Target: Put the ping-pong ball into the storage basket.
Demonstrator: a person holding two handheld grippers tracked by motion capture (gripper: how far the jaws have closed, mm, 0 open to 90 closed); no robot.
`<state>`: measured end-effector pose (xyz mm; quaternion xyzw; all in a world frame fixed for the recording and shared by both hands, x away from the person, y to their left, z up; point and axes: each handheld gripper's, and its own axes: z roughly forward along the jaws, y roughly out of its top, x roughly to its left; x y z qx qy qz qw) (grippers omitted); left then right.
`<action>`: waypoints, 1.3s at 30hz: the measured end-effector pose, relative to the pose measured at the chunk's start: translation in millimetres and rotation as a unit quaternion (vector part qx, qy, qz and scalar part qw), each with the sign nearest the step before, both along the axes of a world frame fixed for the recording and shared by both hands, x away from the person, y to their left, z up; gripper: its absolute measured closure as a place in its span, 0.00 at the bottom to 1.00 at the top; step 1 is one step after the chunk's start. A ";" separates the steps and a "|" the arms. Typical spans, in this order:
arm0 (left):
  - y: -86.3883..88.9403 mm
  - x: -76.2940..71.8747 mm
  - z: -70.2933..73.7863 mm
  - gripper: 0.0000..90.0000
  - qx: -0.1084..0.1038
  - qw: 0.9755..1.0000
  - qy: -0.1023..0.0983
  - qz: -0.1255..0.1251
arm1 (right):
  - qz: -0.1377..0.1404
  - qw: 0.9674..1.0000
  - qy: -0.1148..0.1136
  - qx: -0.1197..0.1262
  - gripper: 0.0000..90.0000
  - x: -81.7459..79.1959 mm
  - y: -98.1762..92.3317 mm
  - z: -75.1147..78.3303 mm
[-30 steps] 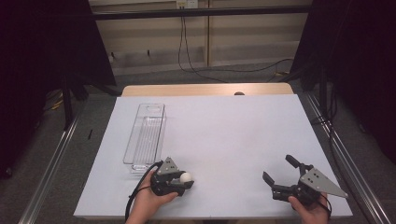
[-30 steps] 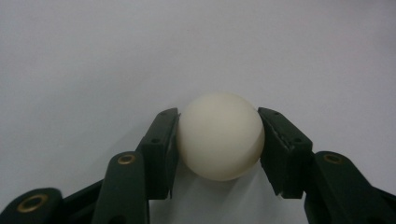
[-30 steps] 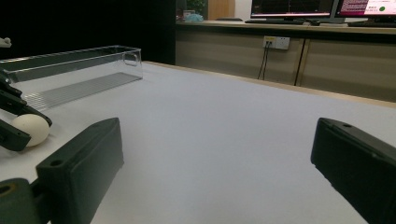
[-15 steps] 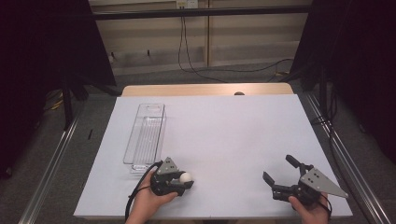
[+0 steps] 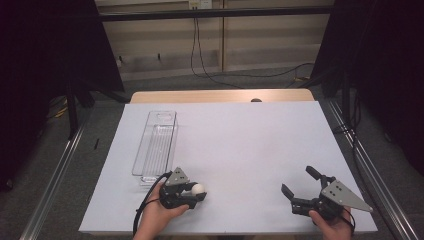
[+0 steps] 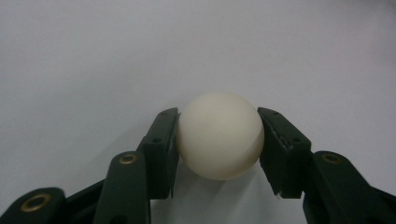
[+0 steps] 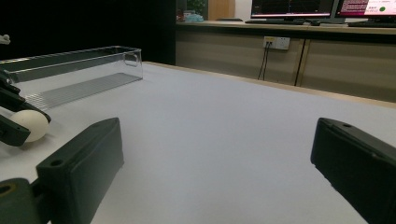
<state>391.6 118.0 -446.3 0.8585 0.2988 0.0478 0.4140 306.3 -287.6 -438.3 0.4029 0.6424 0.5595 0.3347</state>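
The left gripper (image 6: 219,144) has its jaws pressed on either side of a white ball (image 6: 219,141) low over the white table (image 5: 240,150), and since the pads grip a smooth round surface along narrow lines, the ball could well squirt forward out of them if the grip shifts or the lift is jerky. Well off to its side the right gripper (image 5: 300,186) stands wide open and empty. Just beyond the left gripper lies the clear tray (image 5: 156,145); its transparent walls are hard to trace.

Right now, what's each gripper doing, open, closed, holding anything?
Left gripper: closed on the white ball.
Right gripper: open, holding nothing.
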 end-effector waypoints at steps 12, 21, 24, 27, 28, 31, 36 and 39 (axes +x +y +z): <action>1.6 -0.5 4.5 0.57 -0.005 1.000 0.005 0.009 | 0.002 1.000 0.000 0.001 0.02 0.3 0.0 -0.1; 3.9 0.0 6.4 0.57 -0.013 1.000 0.007 0.011 | 0.000 1.000 0.001 0.000 0.02 0.0 -0.2 0.1; 3.9 0.5 7.7 0.57 -0.005 1.000 0.005 0.016 | 0.001 1.000 0.000 0.002 0.02 -0.4 -0.1 0.3; 3.2 2.1 8.6 0.57 -0.008 1.000 0.007 0.016 | -0.001 1.000 0.000 0.003 0.02 -0.5 -0.4 0.2; 2.5 2.3 8.4 0.57 -0.010 1.000 0.004 0.016 | 0.001 1.000 0.002 0.004 0.02 -0.6 -0.7 0.3; 2.3 3.0 9.6 0.57 -0.007 1.000 0.005 0.013 | -0.002 1.000 0.001 0.002 0.02 0.0 -1.2 -0.1; 3.0 4.4 10.6 0.57 -0.008 1.000 0.010 0.017 | 0.004 1.000 -0.002 0.002 0.02 -0.1 -1.1 0.3; 4.4 5.2 12.0 0.57 -0.006 1.000 0.012 0.020 | 0.000 1.000 0.000 0.003 0.02 -0.1 -1.0 0.2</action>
